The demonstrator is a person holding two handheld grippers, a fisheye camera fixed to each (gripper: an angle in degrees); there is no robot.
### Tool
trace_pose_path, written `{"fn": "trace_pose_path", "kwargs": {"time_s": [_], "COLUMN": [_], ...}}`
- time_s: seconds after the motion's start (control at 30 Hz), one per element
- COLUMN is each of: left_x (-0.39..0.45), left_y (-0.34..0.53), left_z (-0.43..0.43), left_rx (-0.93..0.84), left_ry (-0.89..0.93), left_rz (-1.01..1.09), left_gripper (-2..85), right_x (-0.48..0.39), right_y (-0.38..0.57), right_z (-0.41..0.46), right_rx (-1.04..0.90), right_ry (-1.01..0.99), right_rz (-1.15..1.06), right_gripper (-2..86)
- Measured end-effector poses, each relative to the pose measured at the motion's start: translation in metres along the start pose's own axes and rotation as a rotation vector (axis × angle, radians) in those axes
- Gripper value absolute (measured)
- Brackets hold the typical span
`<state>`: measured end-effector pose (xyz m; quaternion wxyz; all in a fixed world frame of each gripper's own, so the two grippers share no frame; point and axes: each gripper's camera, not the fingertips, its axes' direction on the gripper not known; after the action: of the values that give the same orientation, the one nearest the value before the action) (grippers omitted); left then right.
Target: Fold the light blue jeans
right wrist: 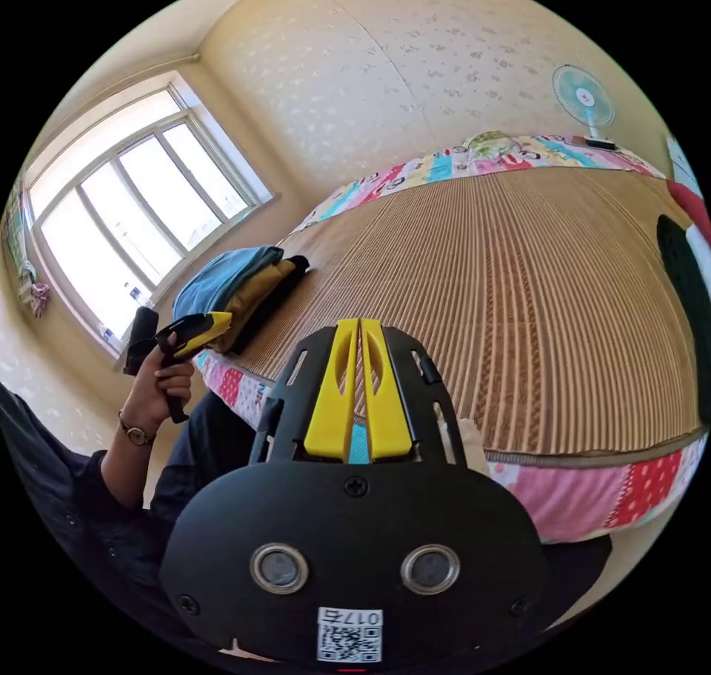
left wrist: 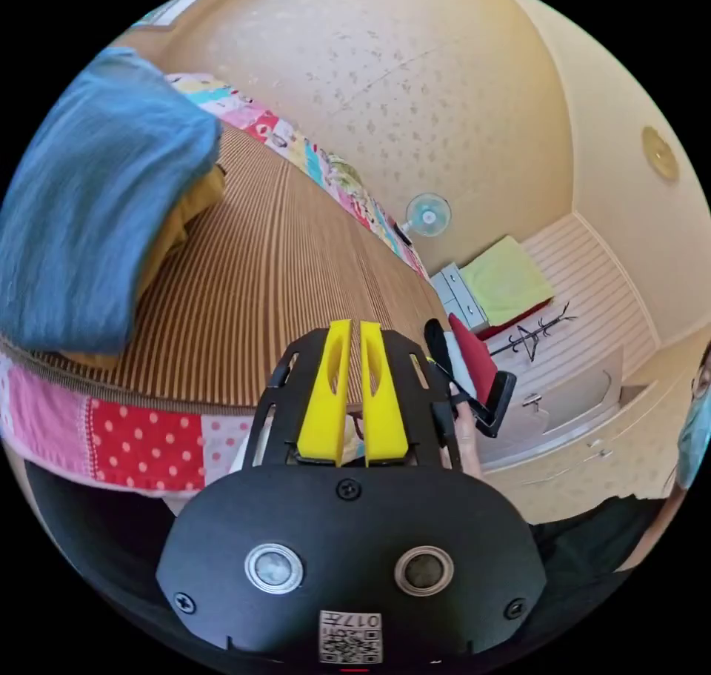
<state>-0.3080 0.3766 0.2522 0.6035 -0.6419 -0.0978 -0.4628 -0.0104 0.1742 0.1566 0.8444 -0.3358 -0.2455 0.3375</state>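
A folded blue garment [left wrist: 89, 201] tops a small pile at the edge of the bed, over a mustard one [left wrist: 181, 223]. The same pile [right wrist: 229, 282] lies at the mat's left end in the right gripper view. My left gripper [left wrist: 350, 328] hovers over the bed's near edge with its yellow jaws together and nothing between them. A hand [right wrist: 159, 386] holds it just below the pile, where it appears again [right wrist: 215, 323]. My right gripper [right wrist: 359, 324] is shut and empty above the mat's front edge.
A striped bamboo mat [right wrist: 518, 282] covers the bed over a patchwork quilt [left wrist: 141, 445]. A standing fan [right wrist: 585, 101] is by the far wall and a window [right wrist: 126, 208] at left. White drawers [left wrist: 463, 293] and a person's dark sleeve [right wrist: 67, 467] are nearby.
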Motion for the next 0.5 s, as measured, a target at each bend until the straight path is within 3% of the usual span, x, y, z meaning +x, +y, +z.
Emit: {"fn": "trace_pose_path", "kwargs": {"time_s": [0.07,0.17,0.33,0.5], "left_x": [0.001,0.048,0.142,0.136], "left_y": [-0.002,-0.004,-0.007,-0.002], "left_z": [0.004,0.017,0.133,0.243], "left_rx": [-0.143,-0.272,-0.525,-0.820], "left_ry": [-0.033,-0.250,-1.008,-1.274], "left_rz": [0.016,0.177,0.596,0.713], "left_gripper": [-0.5,-0.8,-0.6,-0.7], "right_x": [-0.008,-0.032,-0.054,-0.044], "right_y": [0.010,0.013,0.019,0.035], "right_z": [0.013,0.015,0.002,-0.017], "right_rx": [-0.073,-0.104,-0.080,-0.070], "right_ry": [0.011,0.088,0.173,0.124], "right_rz": [-0.002,-0.084,-0.169,-0.170], "right_gripper": [3.5,2.4,1.2,0.6]}}
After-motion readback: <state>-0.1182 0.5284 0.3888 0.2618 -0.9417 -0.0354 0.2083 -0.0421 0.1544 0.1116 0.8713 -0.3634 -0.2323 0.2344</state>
